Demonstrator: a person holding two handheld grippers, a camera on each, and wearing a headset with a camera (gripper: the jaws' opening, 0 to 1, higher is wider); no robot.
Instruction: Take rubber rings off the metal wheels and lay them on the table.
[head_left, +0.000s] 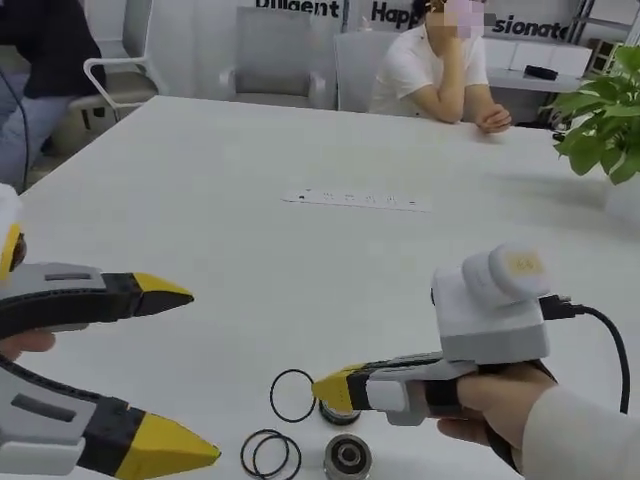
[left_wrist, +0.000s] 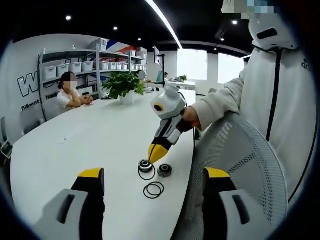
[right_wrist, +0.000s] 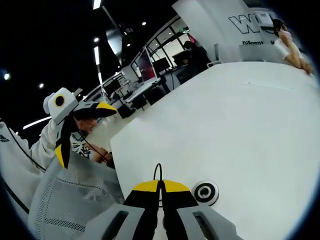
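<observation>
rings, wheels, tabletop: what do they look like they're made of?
Rubber rings: thin, matte black loops, which fits rubber.
Metal wheel: grey with bright glints around a dark bore, likely bare steel, possibly a bearing.
Table: smooth white top with a soft sheen, probably laminate or painted board. The look leaves that open.

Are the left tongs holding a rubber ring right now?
No, the left tongs stand wide open and empty, with loose rubber rings lying on the table ahead.
</observation>
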